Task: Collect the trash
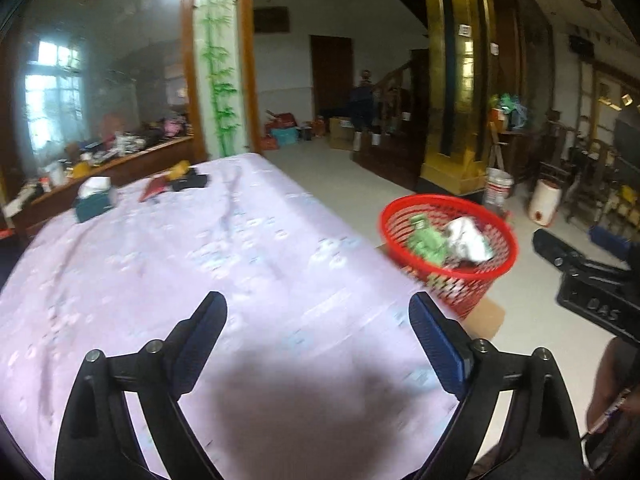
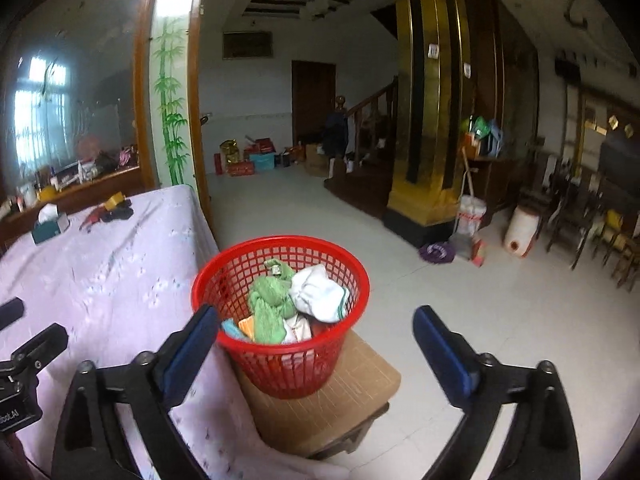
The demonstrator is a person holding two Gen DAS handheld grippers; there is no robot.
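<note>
Two jaws wide, right hand-held gripper (empty), red basket just ahead

The left wrist camera sits low over the table, looking down across it toward the far wall. The right wrist camera looks down at the red basket close by. Both views show the basket and table.
</note>
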